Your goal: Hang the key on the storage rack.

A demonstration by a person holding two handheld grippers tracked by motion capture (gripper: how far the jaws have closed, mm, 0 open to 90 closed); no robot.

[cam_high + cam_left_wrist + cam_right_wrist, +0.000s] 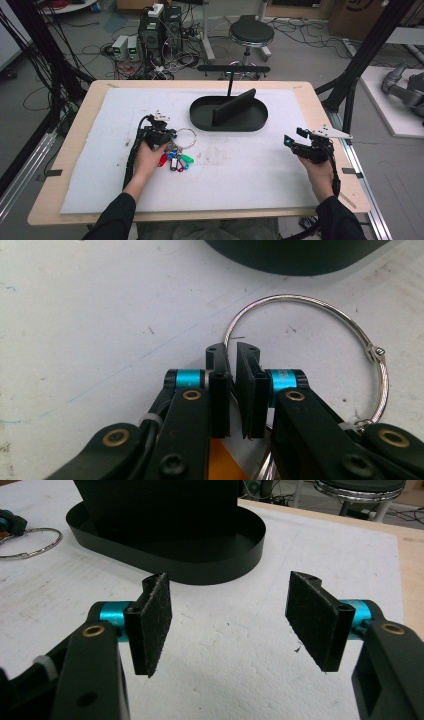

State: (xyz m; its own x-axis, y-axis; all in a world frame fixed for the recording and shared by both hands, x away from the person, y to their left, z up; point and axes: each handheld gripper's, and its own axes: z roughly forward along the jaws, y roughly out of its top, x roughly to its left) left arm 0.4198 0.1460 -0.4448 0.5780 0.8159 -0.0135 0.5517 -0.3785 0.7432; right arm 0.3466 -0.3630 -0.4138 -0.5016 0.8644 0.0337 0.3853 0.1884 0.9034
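Now the left gripper (234, 352) is clamped on the key ring (350, 327) just before the black tray (228, 120); lift slowly so the tags (176, 161) hang free, while the right gripper (230, 625) waits open.

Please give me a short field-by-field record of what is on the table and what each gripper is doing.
surface: white mat on a wooden table
key ring: metal ring with coloured tags, lying on the mat
left gripper: jaws closed on the ring's wire
right gripper: jaws wide open, nothing between them, apart from the ring
tray: black oval tray with an upright stand, beyond the ring
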